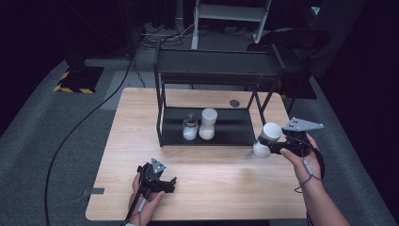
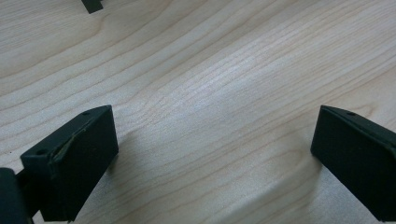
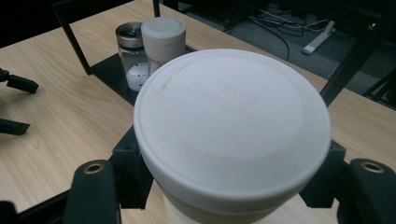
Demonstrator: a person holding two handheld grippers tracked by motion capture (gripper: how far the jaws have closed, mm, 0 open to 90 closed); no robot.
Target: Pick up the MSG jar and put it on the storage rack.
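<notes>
My right gripper (image 1: 272,147) is shut on a white bottle with a broad white lid (image 1: 268,138), held just off the right end of a black two-tier rack (image 1: 209,75). In the right gripper view the white bottle's lid (image 3: 233,126) sits close up between the jaws. On the rack's lower shelf (image 1: 235,129) stand a glass shaker with white powder (image 1: 189,128) and a second white bottle (image 1: 207,124); the shaker (image 3: 130,51) and second bottle (image 3: 163,39) show beyond. My left gripper (image 1: 162,181) rests open on the wooden table (image 1: 211,179) near its front edge, jaws wide apart (image 2: 212,154) over bare wood.
The rack's top shelf (image 1: 216,63) is bare. A dark round grommet (image 1: 234,102) sits in the table behind the rack. A black cable (image 1: 80,122) runs over the grey carpet at the left. A white frame (image 1: 230,14) stands behind.
</notes>
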